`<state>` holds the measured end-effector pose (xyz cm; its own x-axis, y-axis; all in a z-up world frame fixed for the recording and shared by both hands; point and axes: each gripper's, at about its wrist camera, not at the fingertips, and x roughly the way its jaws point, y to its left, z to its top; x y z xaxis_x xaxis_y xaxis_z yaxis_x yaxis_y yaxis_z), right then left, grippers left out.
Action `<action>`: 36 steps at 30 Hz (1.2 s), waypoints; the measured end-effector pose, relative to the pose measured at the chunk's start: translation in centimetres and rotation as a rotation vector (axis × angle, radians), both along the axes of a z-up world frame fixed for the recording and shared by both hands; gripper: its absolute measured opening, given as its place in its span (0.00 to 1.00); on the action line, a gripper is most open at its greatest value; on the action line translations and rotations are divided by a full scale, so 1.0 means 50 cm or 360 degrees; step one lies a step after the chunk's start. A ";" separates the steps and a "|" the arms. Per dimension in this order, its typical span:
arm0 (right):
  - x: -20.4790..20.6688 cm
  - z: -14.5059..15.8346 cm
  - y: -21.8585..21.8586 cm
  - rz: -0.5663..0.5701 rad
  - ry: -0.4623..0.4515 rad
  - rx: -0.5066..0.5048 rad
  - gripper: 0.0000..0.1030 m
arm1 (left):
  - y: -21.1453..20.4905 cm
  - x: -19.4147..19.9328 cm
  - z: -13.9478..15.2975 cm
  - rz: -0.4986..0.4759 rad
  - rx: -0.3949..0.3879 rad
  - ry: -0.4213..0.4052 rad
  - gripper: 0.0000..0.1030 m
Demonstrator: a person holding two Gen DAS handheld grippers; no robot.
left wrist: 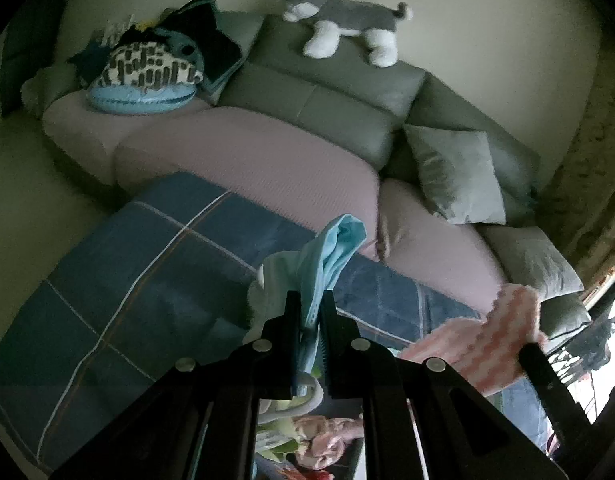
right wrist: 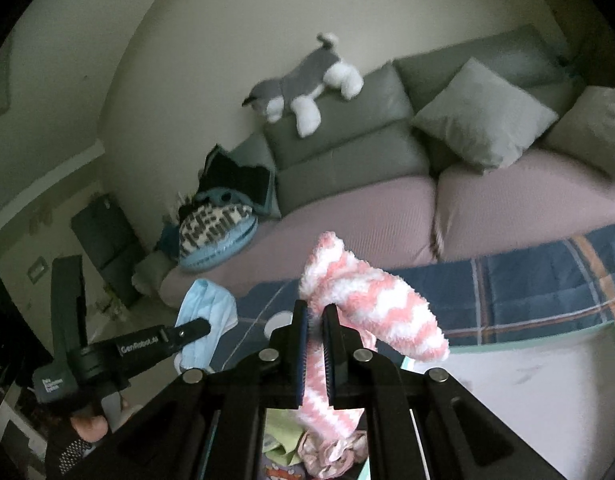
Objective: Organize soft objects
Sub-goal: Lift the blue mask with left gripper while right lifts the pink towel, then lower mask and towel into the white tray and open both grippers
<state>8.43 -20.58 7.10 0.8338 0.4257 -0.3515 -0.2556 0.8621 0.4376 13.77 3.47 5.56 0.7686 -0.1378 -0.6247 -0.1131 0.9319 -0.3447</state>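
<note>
Blocking the low middle of both wrist views, the gripper bodies hide most of a pile of soft items below; what holds it can't be made out. Left gripper is clamped on a light blue cloth, which sticks up past the tips, above a plaid blue blanket. Right gripper is pinched on a pink-and-white fuzzy sock, flopping right. Plush dog lies on the sofa back.
</note>
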 end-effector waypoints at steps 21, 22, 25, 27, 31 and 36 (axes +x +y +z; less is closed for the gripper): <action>-0.173 0.113 -0.297 -0.0763 -0.0136 -0.0150 0.07 | -0.277 -0.006 0.023 -0.0568 0.0124 -0.0030 0.09; -0.176 0.114 -0.306 -0.0788 -0.0132 -0.0154 0.07 | -0.293 -0.007 0.021 -0.0599 0.0135 -0.0023 0.09; -0.192 0.114 -0.336 -0.0856 -0.0113 -0.0151 0.07 | -0.335 -0.012 0.013 -0.0686 0.0163 -0.0003 0.09; -0.198 0.112 -0.352 -0.0881 -0.0099 -0.0142 0.07 | -0.360 -0.015 0.007 -0.0735 0.0185 0.0007 0.09; -0.199 0.100 -0.374 -0.0887 -0.0064 -0.0115 0.07 | -0.391 -0.011 -0.010 -0.0781 0.0221 0.0054 0.09; -0.162 0.069 -0.371 -0.0826 0.0041 -0.0124 0.07 | -0.411 0.001 -0.040 -0.0798 0.0247 0.0125 0.09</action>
